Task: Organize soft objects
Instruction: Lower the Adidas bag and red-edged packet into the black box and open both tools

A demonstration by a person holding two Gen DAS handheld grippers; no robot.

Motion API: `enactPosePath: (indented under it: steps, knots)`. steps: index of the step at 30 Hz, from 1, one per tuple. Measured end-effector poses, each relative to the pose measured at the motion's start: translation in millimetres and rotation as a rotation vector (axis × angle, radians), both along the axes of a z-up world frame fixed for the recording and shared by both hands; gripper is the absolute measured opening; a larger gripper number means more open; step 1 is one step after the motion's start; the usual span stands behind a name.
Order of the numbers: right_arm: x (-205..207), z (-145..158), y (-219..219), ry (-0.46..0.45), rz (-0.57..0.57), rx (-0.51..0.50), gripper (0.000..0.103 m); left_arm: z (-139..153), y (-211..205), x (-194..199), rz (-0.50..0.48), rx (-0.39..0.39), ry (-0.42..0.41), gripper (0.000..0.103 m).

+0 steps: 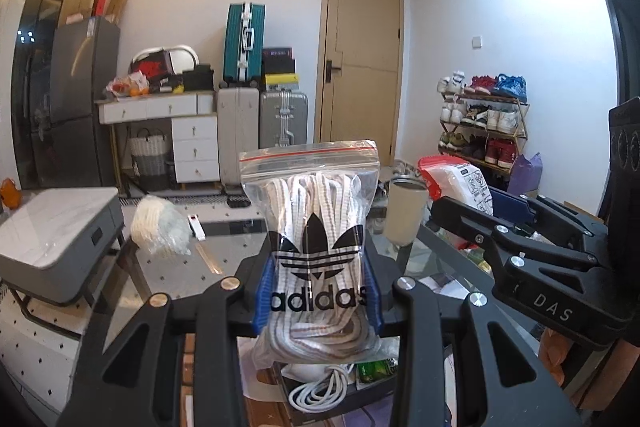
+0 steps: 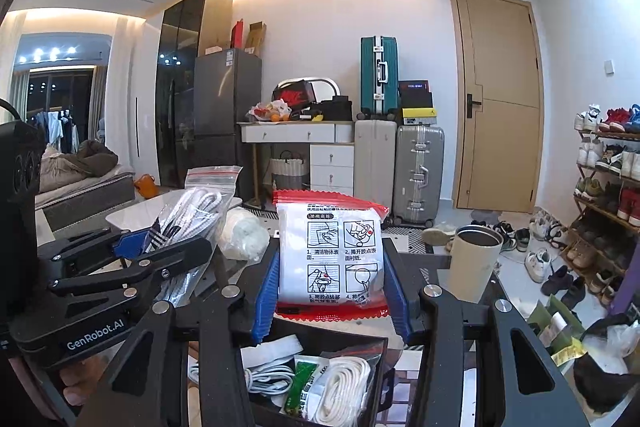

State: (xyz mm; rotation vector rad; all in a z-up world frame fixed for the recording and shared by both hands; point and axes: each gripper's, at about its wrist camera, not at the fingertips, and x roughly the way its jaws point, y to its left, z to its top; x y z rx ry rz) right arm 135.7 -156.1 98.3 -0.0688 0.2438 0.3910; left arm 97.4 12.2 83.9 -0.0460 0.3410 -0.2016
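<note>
Nearest in the left wrist view, left gripper (image 1: 318,301) clenched on a clear zip bag of shoelaces (image 1: 316,247), blue pads (image 1: 264,297) pressed against both sides, bag held upright with its red-striped seal on top and a black trefoil logo facing the camera. Directly beneath, a dark box (image 1: 320,411) with a loose white cord (image 1: 320,393) and a green packet (image 1: 374,371) inside. In the right wrist view, right gripper (image 2: 332,293) clenched likewise on a white packet with red edges (image 2: 330,255), printed with four instruction drawings, upright between the blue pads (image 2: 266,297). Below it the same dark box (image 2: 256,409), holding white cable (image 2: 270,377), the green packet (image 2: 302,383) and a bag of cream laces (image 2: 344,387). Both grippers side by side over the glass table (image 1: 172,267), each seen in the other's camera: right one at the far right of the left view (image 1: 520,239), left one at lower left of the right view (image 2: 132,255) with the shoelace bag tilted in its grip. Just beyond, on the table, a beige cup (image 2: 474,261) standing upright and a cream bundle in clear wrap (image 1: 160,227). Farther off, a grey-topped side table (image 1: 60,235). Against the back wall, white drawers (image 1: 192,143), suitcases with a teal one (image 1: 244,43) on top, a grey fridge (image 1: 80,87), a wooden door (image 1: 364,59), and a shoe rack (image 1: 484,123) to the right.
</note>
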Motion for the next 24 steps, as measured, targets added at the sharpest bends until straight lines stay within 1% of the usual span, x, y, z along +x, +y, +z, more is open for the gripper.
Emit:
enactPosePath:
  steps: [3,6,10,14,16,17,18,21,24]
  knots:
    - [11,-4,3,0.049,-0.004,-0.016,0.047,-8,0,12,-0.017,-0.020,0.067,0.036]
    - [26,-14,4,0.128,-0.007,-0.027,0.047,-21,3,25,-0.032,-0.072,0.158,0.036]
    - [45,-31,4,0.245,-0.017,-0.040,0.047,-36,-2,36,-0.040,-0.049,0.236,0.036]
    - [62,-50,1,0.360,-0.023,-0.037,0.047,-54,-6,45,-0.055,-0.070,0.318,0.036]
    - [74,-64,1,0.445,-0.013,-0.035,0.047,-62,-10,50,-0.063,-0.071,0.358,0.036]
    - [78,-70,1,0.479,-0.011,-0.037,0.047,-66,-13,53,-0.063,-0.055,0.377,0.036]
    - [81,-76,1,0.511,-0.015,-0.040,0.047,-68,-15,53,-0.060,-0.044,0.381,0.035]
    - [90,-93,3,0.594,-0.007,-0.044,0.047,-69,-17,52,-0.060,-0.044,0.384,0.036]
    - [92,-96,4,0.608,0.005,-0.064,0.047,-72,-16,51,-0.063,-0.053,0.383,0.036]
